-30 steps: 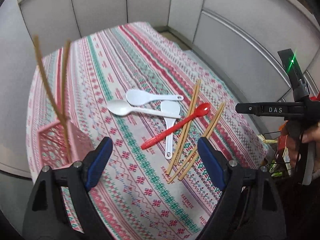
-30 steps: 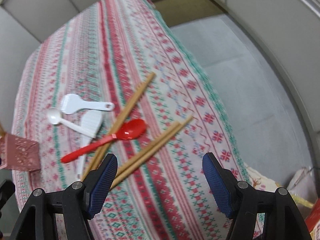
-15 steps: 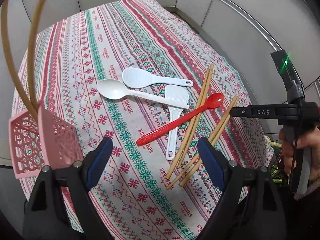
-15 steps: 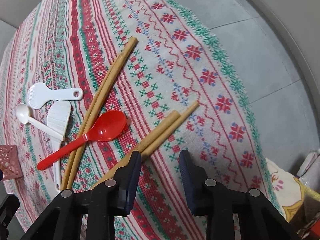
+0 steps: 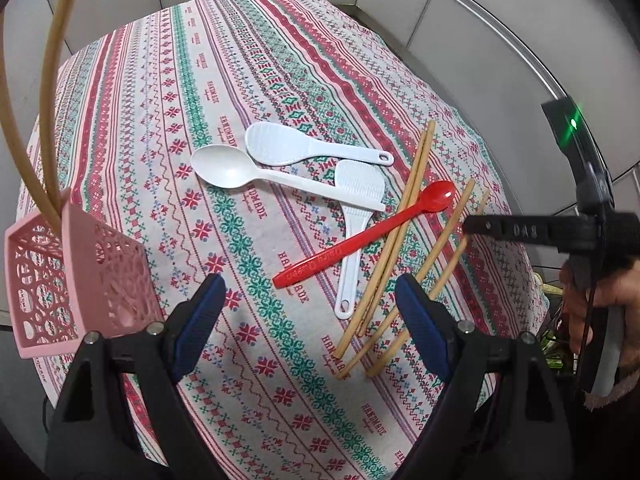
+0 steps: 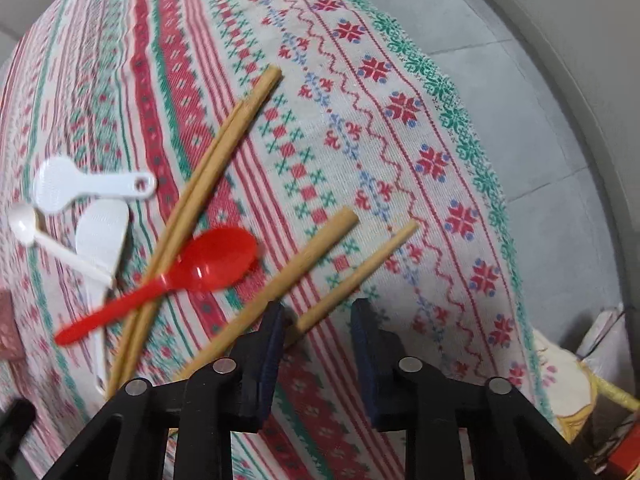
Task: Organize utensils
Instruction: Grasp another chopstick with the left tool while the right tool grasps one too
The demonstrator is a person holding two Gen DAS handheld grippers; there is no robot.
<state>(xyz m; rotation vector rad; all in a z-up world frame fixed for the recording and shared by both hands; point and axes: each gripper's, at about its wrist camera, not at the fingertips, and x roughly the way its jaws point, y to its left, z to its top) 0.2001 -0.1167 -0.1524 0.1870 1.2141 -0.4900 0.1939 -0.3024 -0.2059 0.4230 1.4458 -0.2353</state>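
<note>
over the tablecloth's near edge (image 6: 452,120), the right gripper (image 6: 318,344) points down, jaws closing around one wooden chopstick (image 6: 360,268), pads not yet pressing. better to centre on that stick and keep clear of its neighbour (image 6: 296,264). left gripper (image 5: 308,320) hangs wide, empty. red spoon (image 5: 360,240) crosses another chopstick pair (image 5: 404,216); pink basket (image 5: 80,276) waits well apart.

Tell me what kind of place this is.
Probably a home dining or kitchen corner: a table under a patterned tablecloth, loose chopsticks and plastic spoons on it, a pink utensil basket and plain wall panels behind.
</note>
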